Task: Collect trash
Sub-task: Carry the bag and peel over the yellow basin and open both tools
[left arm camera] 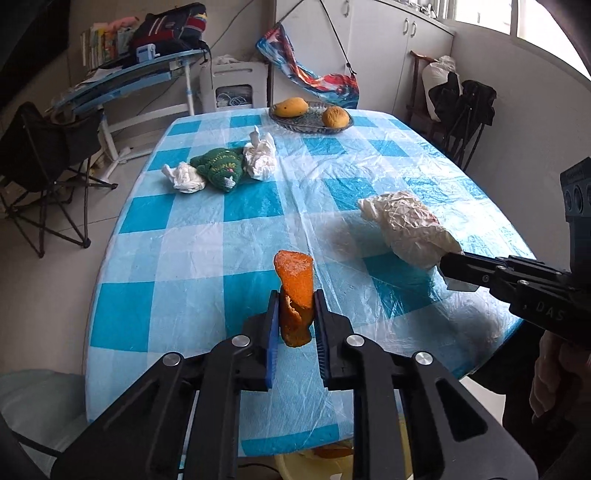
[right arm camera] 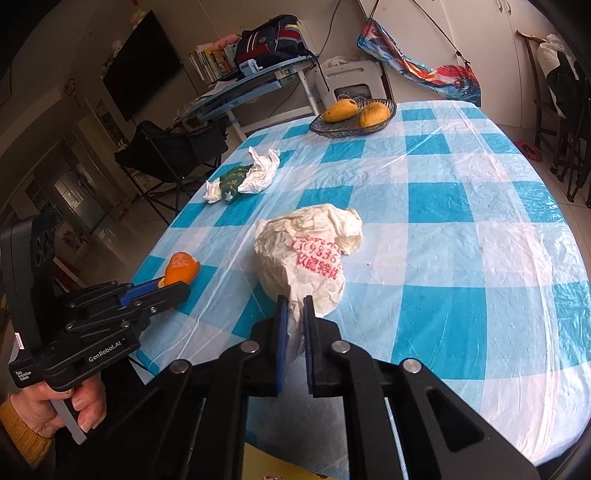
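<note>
1. Nearest me, my left gripper (left arm camera: 295,314) has its jaws clenched on one piece of orange peel (left arm camera: 295,291), which stands upright between the blue pads above the near edge of the table (left arm camera: 221,258).
2. My right gripper (right arm camera: 293,317) has its jaws pinched tight on the near end of one crumpled white bag (right arm camera: 306,258) with red print; the bag's bulk lies at 12 o'clock from the fingers, over the checked cloth.
3. In the left wrist view that bag sits at 2 o'clock from the peel, well apart from it. In the right wrist view the peel sits at 9 o'clock from the bag.
4. A hand (right arm camera: 70,406) in a yellow sleeve grips the left tool's handle at the lower left of the right wrist view.
5. Farther out, at 11 o'clock in the left wrist view, I count two crumpled tissues (left arm camera: 184,177), one on each side of one green knitted toy (left arm camera: 219,168); both touch it or lie just beside it. Nothing stands between my grippers and this group.
6. At the far edge, at 12 o'clock, one glass dish (left arm camera: 295,123) holds two yellow fruits (left arm camera: 291,106).
7. Beyond the table I see one folding chair (left arm camera: 40,155) at 10 o'clock, one desk (left arm camera: 129,74) with a backpack (left arm camera: 170,29), and one white stool (left arm camera: 236,88).
</note>
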`<state>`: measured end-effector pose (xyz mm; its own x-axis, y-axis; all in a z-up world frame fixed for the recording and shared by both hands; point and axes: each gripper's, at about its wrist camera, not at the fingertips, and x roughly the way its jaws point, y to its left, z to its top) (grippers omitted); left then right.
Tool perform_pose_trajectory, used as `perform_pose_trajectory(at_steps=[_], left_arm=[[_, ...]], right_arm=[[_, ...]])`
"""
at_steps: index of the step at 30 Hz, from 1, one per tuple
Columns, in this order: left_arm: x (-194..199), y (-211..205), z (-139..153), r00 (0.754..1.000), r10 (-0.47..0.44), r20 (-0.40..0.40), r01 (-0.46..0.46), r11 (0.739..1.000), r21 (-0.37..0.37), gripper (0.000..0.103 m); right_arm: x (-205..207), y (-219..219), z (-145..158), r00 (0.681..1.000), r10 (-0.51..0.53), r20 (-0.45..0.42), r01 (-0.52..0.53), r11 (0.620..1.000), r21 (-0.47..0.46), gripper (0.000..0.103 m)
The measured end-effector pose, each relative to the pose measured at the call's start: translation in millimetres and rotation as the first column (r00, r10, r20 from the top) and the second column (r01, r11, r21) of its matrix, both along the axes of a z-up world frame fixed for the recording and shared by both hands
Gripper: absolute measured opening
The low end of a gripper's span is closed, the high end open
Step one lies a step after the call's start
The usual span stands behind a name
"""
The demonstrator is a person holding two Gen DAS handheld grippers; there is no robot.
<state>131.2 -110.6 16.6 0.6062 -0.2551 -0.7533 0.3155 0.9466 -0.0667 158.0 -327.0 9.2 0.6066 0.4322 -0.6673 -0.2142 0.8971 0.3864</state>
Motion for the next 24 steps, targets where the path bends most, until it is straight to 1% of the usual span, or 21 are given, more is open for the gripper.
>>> perform_pose_trajectory(at_steps=[2, 7, 16, 20, 24], left_arm=[[-8.2, 7.6, 5.1, 1.000, 0.017, 0.005, -0.017, 0.999, -0.034, 0.017], [-30.7, 17.0, 15.3, 0.999, 0.033, 0.016, -0.031, 0.997, -0.075, 0.017], [-73.9, 19.9, 24.4, 0.999, 0.018, 0.034, -0.015, 0.994, -0.112, 0.017], [-91.7, 27.0, 25.9, 0.999, 0.024, 0.041, -0.019, 0.993, -0.119, 0.016], [-105.8, 36.7, 27.0, 0.998, 0.038, 0.043, -0.032, 0.991, -0.129, 0.016]], right_arm=[[-4.7, 0.3, 3.0, 1.000, -0.001, 0.012, 0.001, 1.000, 0.004, 0.008], [-18.9, 3.0, 16.7, 0.998, 0.019, 0.062, -0.021, 0.999, 0.031, 0.007], [-87.4, 16.5, 34.8, 0.986, 0.088, 0.142, -0.101, 0.991, 0.089, 0.007], [-116.2, 27.2, 30.2, 0.985, 0.134, 0.109, -0.145, 0.985, 0.093, 0.007], [-138.4, 44.5, 19.2, 0.981, 0.190, 0.046, -0.193, 0.978, 0.076, 0.007]])
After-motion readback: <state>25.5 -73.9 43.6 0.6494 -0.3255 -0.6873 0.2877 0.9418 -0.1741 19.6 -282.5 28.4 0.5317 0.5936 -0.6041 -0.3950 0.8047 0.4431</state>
